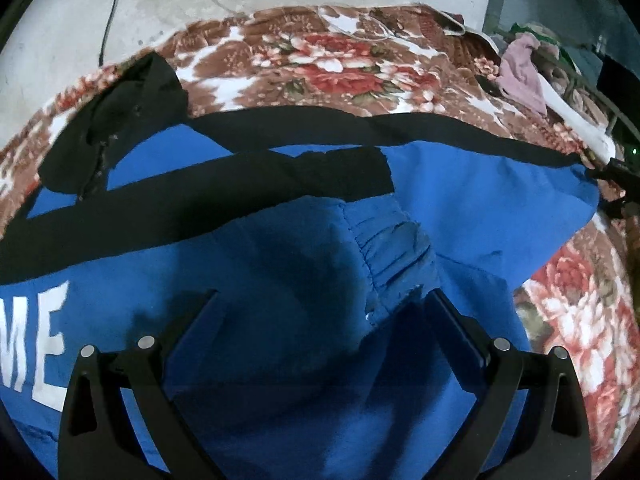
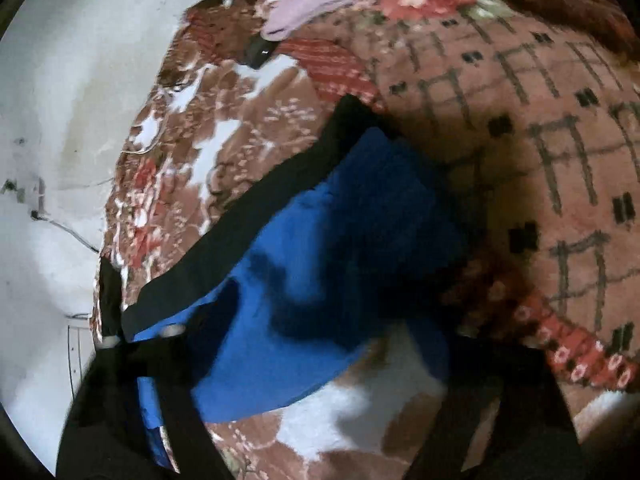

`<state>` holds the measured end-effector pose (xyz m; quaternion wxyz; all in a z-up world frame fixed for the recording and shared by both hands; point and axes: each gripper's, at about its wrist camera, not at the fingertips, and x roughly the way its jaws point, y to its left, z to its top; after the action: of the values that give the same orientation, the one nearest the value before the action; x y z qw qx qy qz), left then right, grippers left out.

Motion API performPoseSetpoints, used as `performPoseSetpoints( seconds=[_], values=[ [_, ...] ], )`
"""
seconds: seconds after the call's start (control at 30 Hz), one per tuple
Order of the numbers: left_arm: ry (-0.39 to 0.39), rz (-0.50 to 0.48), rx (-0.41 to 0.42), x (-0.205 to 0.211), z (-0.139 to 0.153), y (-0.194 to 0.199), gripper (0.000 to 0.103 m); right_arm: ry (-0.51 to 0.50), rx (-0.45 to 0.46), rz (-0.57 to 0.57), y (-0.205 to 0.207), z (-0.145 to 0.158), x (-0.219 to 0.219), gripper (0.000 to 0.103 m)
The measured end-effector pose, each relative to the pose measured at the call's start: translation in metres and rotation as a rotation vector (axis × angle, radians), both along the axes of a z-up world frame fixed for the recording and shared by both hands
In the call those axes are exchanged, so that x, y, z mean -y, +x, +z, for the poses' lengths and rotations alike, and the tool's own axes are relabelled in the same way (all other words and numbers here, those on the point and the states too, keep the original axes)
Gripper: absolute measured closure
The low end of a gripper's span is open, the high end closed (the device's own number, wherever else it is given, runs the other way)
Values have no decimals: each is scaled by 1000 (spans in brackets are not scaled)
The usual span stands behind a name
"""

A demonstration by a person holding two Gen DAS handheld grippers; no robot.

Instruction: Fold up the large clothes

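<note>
Your blue garment [image 1: 304,248] lies spread over the floral blanket [image 1: 328,64] on the bed, its black side stripes [image 1: 224,184] crossing near the far edge and an elastic gathered cuff [image 1: 394,256] folded back onto the middle. White letters "ME" [image 1: 36,344] show on the cloth at the lower left of your left wrist view.

Your left gripper [image 1: 320,312] hovers just above the blue fabric with its jaws spread wide; nothing sits between them, and the right finger tip is right beside the gathered cuff.

Your right gripper [image 2: 320,392] is blurred. Its jaws stand wide apart in the right wrist view, and blue cloth with a black stripe [image 2: 240,240] drapes across the left finger [image 2: 160,380]; you cannot tell from this whether any fabric is actually pinched. That end of the garment [image 2: 320,280] looks lifted off the blanket [image 2: 224,128].

A pink garment [image 1: 520,72] lies well apart at the far end of the bed.
</note>
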<state>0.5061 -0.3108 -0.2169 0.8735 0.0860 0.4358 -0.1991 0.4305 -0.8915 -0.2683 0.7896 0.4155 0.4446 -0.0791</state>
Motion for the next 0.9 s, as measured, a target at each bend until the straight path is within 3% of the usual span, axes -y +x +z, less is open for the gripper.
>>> performPoseSetpoints(
  seconds=[0.03,0.1,0.27,0.37,0.57,0.73,0.9],
  values=[
    [10,11,7,0,-1,0,6,-11,-7,6,-1,-1,1,66],
    [18,40,4,0,-3,3,6,47,7,28,-1,-5,2,89],
    [23,66,-7,3,-8,9,5,-129,42,91,-2,26,-23,93],
    [31,61,-28,6,-15,12,4,-225,93,114,-10,63,-43,93],
    [55,44,-45,10,-24,13,4,-432,196,236,-19,170,-132,94],
    [74,24,-52,13,-27,15,4,-507,299,294,-19,233,-218,94],
    [104,7,-62,16,-27,17,4,-537,328,330,-6,268,-295,94]
  ],
)
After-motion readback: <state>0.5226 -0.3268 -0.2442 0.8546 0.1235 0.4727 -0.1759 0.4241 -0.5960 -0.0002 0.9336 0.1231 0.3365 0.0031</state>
